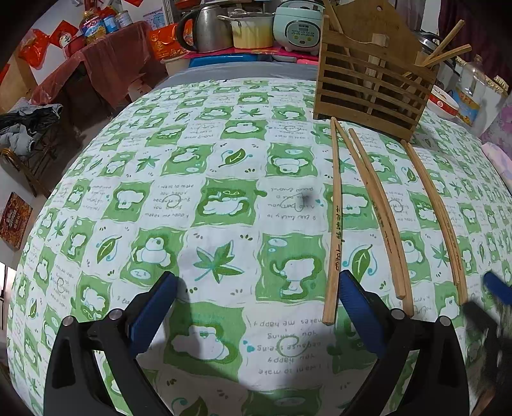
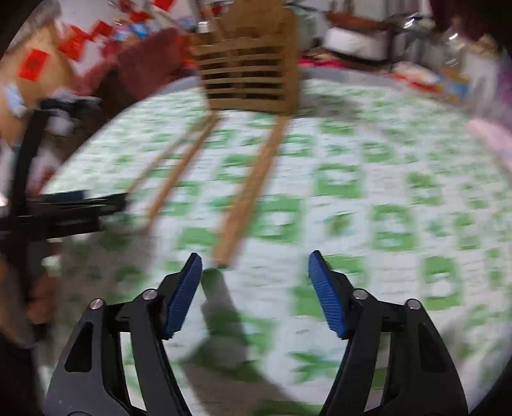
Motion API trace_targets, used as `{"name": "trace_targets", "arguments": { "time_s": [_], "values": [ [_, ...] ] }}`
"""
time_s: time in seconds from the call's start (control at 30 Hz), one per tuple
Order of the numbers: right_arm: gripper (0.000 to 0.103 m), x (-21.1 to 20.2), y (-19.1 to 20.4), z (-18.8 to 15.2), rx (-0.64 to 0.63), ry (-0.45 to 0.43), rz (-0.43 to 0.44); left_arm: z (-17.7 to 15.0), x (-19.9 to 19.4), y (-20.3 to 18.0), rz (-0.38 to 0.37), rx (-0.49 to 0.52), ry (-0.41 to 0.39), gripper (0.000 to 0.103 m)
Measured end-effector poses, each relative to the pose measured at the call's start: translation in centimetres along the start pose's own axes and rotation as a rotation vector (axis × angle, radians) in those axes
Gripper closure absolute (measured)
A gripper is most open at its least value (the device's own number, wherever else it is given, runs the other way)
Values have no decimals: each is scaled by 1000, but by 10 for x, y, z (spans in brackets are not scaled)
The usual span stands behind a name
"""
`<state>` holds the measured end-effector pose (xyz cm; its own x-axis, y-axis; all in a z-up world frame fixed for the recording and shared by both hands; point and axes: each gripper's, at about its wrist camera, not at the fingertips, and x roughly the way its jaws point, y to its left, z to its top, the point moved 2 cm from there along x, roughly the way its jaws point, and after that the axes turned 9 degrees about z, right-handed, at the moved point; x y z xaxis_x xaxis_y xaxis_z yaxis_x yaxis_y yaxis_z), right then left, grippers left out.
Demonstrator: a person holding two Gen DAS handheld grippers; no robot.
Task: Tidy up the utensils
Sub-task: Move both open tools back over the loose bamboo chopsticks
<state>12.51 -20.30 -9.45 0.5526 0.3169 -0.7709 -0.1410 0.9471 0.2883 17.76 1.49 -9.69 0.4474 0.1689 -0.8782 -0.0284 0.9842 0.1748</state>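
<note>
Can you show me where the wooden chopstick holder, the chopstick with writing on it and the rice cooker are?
wooden chopstick holder [image 1: 368, 86], left wrist view, on its slatted front.
chopstick with writing [image 1: 335, 224], left wrist view, on the middle of its shaft.
rice cooker [image 1: 297, 28], left wrist view, on its control panel.

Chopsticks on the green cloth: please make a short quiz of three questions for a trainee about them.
1. True or false: the loose chopsticks lie flat on the tablecloth.
2. Where is the wooden holder? A) at the chopsticks' far ends B) under the left tool C) on the floor
3. Fill in: the right tool holds ____.

Key: 1 true; 2 A; 3 nothing, it is open and empty.
</note>
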Motion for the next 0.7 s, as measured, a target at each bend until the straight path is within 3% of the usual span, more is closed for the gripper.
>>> {"name": "trace_targets", "arguments": {
  "time_s": [0.1,0.23,0.7],
  "values": [
    [48,-15,-35,6,142,-69,85,0,0,0,0,0,0,4],
    [48,-30,-39,9,171,-132,130,0,0,0,0,0,0,4],
    [61,-10,-12,3,90,-42,154,0,0,0,1,0,1,4]
  ]
}}
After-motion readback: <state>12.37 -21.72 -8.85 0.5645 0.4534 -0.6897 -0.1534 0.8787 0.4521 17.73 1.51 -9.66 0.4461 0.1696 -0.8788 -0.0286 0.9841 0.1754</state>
